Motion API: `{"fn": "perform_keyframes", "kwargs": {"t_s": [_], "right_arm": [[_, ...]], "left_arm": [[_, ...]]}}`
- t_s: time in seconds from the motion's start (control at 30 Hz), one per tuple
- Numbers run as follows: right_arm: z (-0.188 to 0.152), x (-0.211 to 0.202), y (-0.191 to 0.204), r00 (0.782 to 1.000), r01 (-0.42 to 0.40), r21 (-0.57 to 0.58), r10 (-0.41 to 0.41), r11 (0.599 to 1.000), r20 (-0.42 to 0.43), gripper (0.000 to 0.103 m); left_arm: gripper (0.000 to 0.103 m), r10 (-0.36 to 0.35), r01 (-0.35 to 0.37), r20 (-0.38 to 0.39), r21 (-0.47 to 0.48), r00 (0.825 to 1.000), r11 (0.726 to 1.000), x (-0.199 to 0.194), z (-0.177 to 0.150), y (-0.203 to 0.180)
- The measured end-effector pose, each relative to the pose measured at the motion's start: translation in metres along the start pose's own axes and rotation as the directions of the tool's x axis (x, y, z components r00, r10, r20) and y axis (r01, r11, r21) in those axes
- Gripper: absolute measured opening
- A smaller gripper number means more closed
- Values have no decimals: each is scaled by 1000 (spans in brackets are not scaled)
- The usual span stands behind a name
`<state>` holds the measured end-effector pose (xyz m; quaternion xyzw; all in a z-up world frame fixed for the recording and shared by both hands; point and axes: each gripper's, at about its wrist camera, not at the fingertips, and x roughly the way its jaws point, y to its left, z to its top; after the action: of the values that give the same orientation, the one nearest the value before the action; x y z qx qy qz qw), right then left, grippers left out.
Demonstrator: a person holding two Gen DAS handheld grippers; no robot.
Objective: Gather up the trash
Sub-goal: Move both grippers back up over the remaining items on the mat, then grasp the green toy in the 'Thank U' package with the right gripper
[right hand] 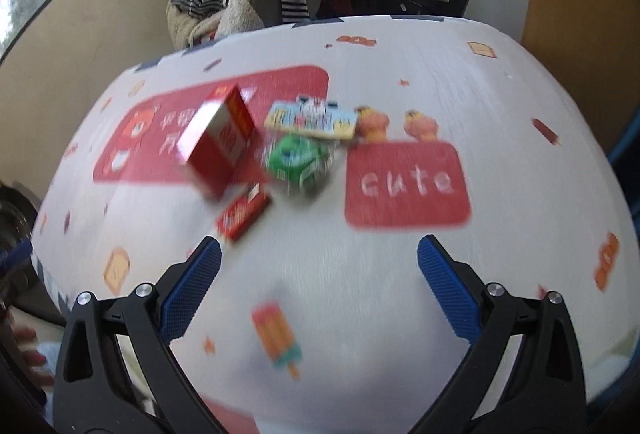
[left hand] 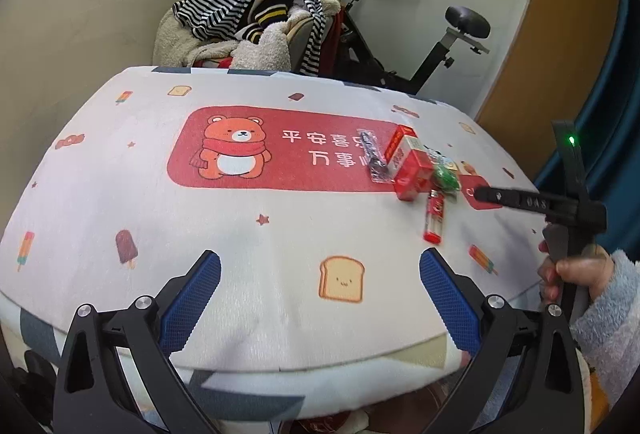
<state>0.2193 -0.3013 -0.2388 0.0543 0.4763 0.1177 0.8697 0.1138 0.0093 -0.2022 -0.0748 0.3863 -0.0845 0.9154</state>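
A small pile of trash lies on the printed tablecloth [left hand: 280, 242]. It holds a red and white box [left hand: 410, 164] [right hand: 218, 142], a red lighter [left hand: 434, 216] [right hand: 244, 214], a green crumpled wrapper [left hand: 445, 176] [right hand: 300, 158], a clear wrapper with dark print [left hand: 374, 158] and a colourful packet [right hand: 312, 116]. My left gripper [left hand: 320, 276] is open and empty, well short and left of the pile. My right gripper [right hand: 319, 260] is open and empty, just short of the lighter; it also shows in the left wrist view [left hand: 520, 198], right of the pile.
A chair heaped with striped and fleece clothes [left hand: 256, 22] stands behind the table. An exercise bike [left hand: 404, 34] stands behind it to the right. The table's near edge [left hand: 304, 370] lies under my left gripper. The right wrist view is motion-blurred.
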Motion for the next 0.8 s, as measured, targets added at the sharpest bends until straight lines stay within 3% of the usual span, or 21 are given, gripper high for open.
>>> {"fn": "perform_keyframes", "kwargs": {"t_s": [0.37, 0.47, 0.53, 0.63, 0.8], "right_arm": [[53, 49, 8, 1000, -9, 59, 10, 998, -11, 90], [59, 59, 13, 1000, 13, 30, -12, 999, -27, 82], [58, 60, 17, 1000, 10, -1, -10, 1000, -27, 67], [55, 54, 23, 1000, 5, -45, -5, 999, -10, 56], [48, 36, 25, 999, -10, -68, 13, 998, 42, 49]], "left_arm": [[97, 15, -16, -26, -38, 1000, 999, 23, 16, 11], [97, 7, -8, -38, -44, 999, 999, 27, 17, 13], [97, -5, 3, -46, -37, 999, 999, 29, 17, 12], [97, -7, 5, -67, -31, 998, 1000, 34, 17, 11], [97, -28, 26, -95, -24, 995, 999, 42, 18, 6]]}}
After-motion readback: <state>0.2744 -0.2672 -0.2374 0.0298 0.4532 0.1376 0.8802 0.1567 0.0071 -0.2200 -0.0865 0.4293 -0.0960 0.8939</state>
